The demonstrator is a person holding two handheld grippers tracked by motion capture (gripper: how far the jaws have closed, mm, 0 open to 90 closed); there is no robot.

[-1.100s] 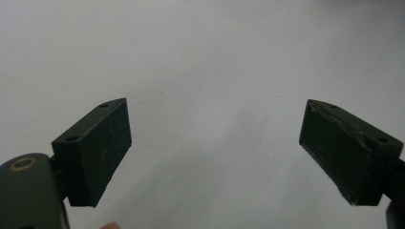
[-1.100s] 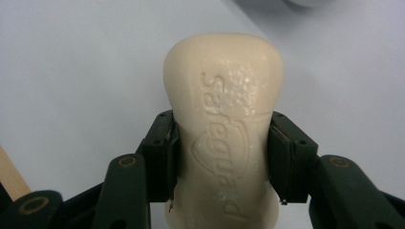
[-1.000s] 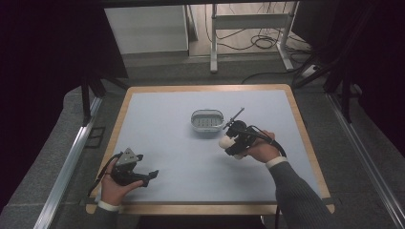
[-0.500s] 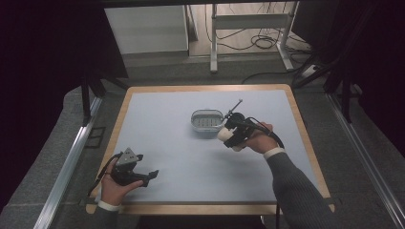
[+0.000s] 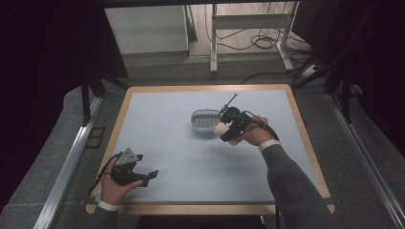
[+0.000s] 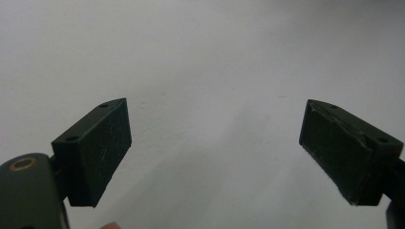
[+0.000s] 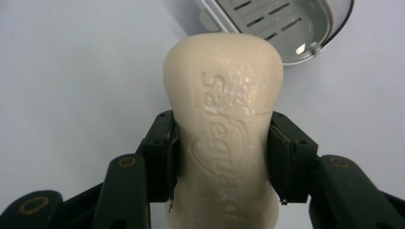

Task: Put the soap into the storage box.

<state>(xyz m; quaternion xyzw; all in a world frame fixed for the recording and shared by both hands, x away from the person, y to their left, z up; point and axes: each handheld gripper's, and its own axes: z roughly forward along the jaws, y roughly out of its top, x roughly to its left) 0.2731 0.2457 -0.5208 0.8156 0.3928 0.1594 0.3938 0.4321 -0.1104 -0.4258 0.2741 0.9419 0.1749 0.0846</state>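
A cream bar of soap with embossed lettering is pinched at its waist between the black jaws of my right gripper, which is shut on it. In the high view that right gripper holds the soap just above the table, at the near right edge of a grey slotted soap dish. The dish lies beyond the soap's tip in the right gripper view. My left gripper rests at the table's near left, open, with bare table between its pads.
The pale blue table top has a wooden rim. A cable trails from the right gripper toward the far right. Metal rails run along both sides of the table, and table legs with cables stand on the floor beyond.
My right gripper has carried the soap up the picture and slightly left, from the near right of the dish to right beside its edge. The left gripper has stayed put.
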